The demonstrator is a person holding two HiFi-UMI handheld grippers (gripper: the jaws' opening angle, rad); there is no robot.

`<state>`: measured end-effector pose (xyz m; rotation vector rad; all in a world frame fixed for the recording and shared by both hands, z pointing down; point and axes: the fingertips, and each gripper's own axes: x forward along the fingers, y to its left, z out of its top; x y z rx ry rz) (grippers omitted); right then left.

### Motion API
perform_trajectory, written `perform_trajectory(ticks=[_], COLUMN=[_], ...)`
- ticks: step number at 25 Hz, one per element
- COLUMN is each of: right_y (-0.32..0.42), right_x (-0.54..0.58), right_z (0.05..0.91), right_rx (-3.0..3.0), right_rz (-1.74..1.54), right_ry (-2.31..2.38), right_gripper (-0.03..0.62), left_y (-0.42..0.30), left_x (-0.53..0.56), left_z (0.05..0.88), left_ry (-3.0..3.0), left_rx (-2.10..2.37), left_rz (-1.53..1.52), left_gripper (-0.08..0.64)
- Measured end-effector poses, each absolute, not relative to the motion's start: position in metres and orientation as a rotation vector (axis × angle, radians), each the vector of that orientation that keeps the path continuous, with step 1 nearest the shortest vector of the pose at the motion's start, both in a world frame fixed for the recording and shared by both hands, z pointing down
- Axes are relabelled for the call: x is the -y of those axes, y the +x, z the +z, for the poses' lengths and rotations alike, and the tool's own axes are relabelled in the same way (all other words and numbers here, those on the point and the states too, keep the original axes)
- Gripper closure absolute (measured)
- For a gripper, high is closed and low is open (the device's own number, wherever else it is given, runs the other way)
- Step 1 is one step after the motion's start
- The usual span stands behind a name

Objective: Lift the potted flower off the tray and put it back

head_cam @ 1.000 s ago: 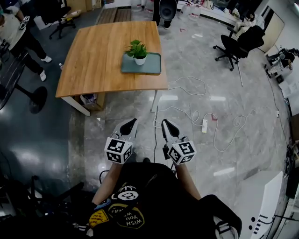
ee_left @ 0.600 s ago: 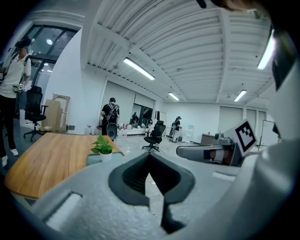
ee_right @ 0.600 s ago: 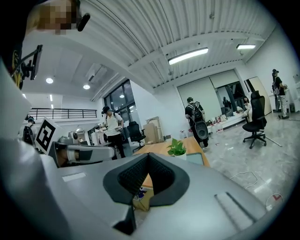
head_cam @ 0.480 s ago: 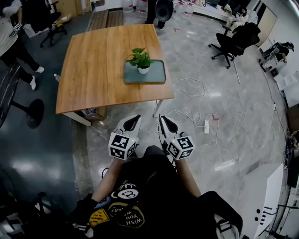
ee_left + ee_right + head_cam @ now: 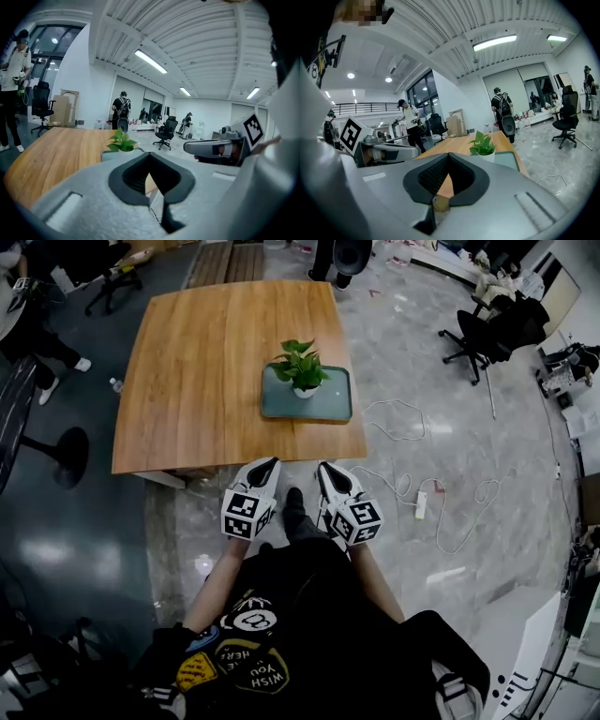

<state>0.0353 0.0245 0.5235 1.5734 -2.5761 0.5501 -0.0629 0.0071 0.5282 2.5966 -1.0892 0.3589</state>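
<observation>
Head view: potted flower [image 5: 302,372] on tray [image 5: 335,409], beyond left tool [image 5: 271,464], right tool [image 5: 323,468]

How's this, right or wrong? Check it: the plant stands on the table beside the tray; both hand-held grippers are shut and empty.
Wrong on one point: the head view shows the plant standing on the tray, not beside it on the table. The left hand-held gripper and right hand-held gripper are shut and empty, as stated.

Left gripper [image 5: 270,465] and right gripper [image 5: 324,468] held out side by side, fingers closed and empty
</observation>
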Motion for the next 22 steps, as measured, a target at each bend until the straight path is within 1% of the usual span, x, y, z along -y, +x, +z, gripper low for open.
perform_trajectory(ticks=[7, 13, 14, 15, 16, 17, 18, 20, 21, 22], right_y=[0.068, 0.082, 0.079, 0.076, 0.074, 0.073, 0.072, 0.068, 0.066, 0.065], right_x=[0.098, 0.179, 0.190, 0.201, 0.211, 0.221, 0.231, 0.252, 0.264, 0.276], right_z=[0.598, 0.676, 0.688, 0.699, 0.708, 0.717, 0.725, 0.740, 0.747, 0.752], right_rx=[2.517, 2.446, 2.440, 2.433, 2.424, 2.411, 2.396, 2.365, 2.352, 2.344], right_rz=[0.556, 0.550, 0.559, 0.574, 0.586, 0.594, 0.599, 0.601, 0.593, 0.579], right_ry=[1.484, 1.420, 1.392, 1.365, 1.351, 1.352, 1.360, 1.376, 1.379, 1.381], right_gripper=[0.592, 0.592, 0.581, 0.475, 0.418, 0.386, 0.340, 0.229, 0.189, 0.166], left_y=[-0.039, -0.025, -0.023, -0.021, -0.019, -0.018, -0.018, -0.020, -0.022, -0.024], left_x=[0.102, 0.155, 0.160, 0.163, 0.165, 0.166, 0.165, 0.167, 0.170, 0.174], left_z=[0.583, 0.636, 0.640, 0.642, 0.643, 0.644, 0.646, 0.650, 0.651, 0.652], left_ry=[2.546, 2.445, 2.435, 2.426, 2.419, 2.413, 2.406, 2.387, 2.381, 2.377], left_rx=[1.141, 1.221, 1.215, 1.206, 1.194, 1.180, 1.166, 1.148, 1.145, 1.144], left_rz=[0.441, 0.582, 0.588, 0.586, 0.580, 0.574, 0.568, 0.558, 0.554, 0.554], left_gripper=[0.565, 0.563, 0.565, 0.565, 0.565, 0.565, 0.565, 0.565, 0.565, 0.565])
